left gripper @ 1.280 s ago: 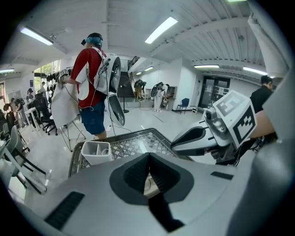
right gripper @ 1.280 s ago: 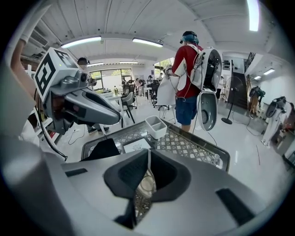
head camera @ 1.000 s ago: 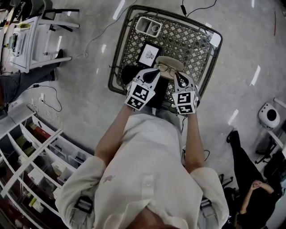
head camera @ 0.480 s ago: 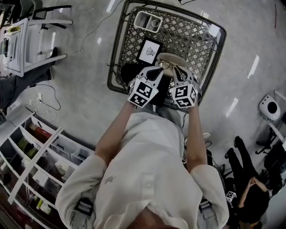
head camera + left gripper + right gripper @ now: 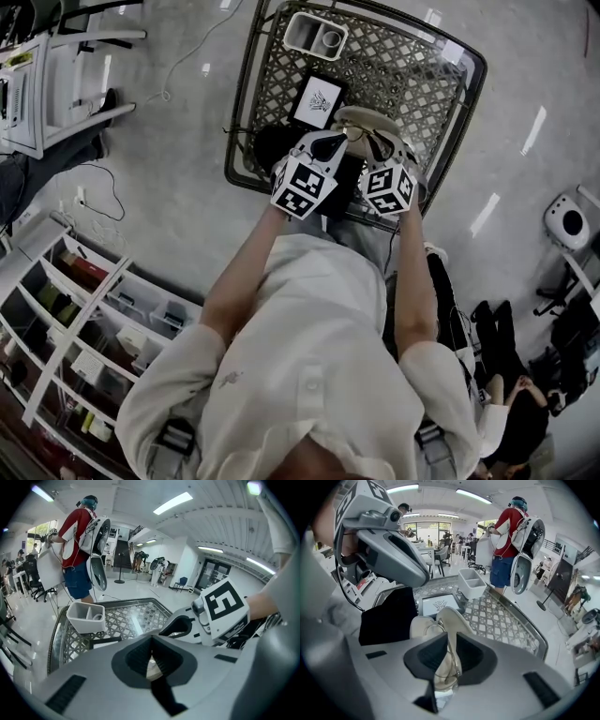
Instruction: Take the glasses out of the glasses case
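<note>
Glasses case lay open at the near edge of the lattice worktop, frame centre. Right gripper jaws were clamped on its rim beside the glasses. Left gripper jaws were pinched on a pale edge, apparently the case. Glasses were not yet out; the lift remained.

The place was a large open robotics lab, a hall set up for recording. A polished grey floor ran under long ceiling strip lights. A person in a red shirt wore a bulky white backpack rig, and a white machine stood farther back. Office chairs stood at desks on one side. A shelving rack held bins. The hand-held left tool and right tool carried square-marker cubes.
</note>
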Tool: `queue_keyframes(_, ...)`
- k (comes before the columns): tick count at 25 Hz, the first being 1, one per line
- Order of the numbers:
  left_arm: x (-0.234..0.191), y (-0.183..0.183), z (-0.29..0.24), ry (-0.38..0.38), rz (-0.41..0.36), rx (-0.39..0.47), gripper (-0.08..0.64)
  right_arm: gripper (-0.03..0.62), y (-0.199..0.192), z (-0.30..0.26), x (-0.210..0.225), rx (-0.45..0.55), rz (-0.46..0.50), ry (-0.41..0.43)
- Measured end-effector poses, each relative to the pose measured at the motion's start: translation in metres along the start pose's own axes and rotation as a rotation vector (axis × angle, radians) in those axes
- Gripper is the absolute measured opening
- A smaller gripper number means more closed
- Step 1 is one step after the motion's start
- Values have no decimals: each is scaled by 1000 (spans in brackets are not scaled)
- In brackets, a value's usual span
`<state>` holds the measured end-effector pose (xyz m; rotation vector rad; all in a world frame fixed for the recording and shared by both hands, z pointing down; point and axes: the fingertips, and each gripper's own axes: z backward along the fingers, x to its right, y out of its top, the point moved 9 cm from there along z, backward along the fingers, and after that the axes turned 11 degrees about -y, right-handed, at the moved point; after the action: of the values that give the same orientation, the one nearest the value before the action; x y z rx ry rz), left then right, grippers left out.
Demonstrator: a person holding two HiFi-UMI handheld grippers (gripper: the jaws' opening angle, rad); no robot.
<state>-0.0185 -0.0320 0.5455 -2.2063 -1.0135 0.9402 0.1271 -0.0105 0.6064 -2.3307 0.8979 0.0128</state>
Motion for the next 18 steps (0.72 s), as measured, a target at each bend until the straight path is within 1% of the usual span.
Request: queue_keyframes(18, -8, -5, -5, -14, 23, -10, 12, 83, -10, -30, -6, -82, 97, 61)
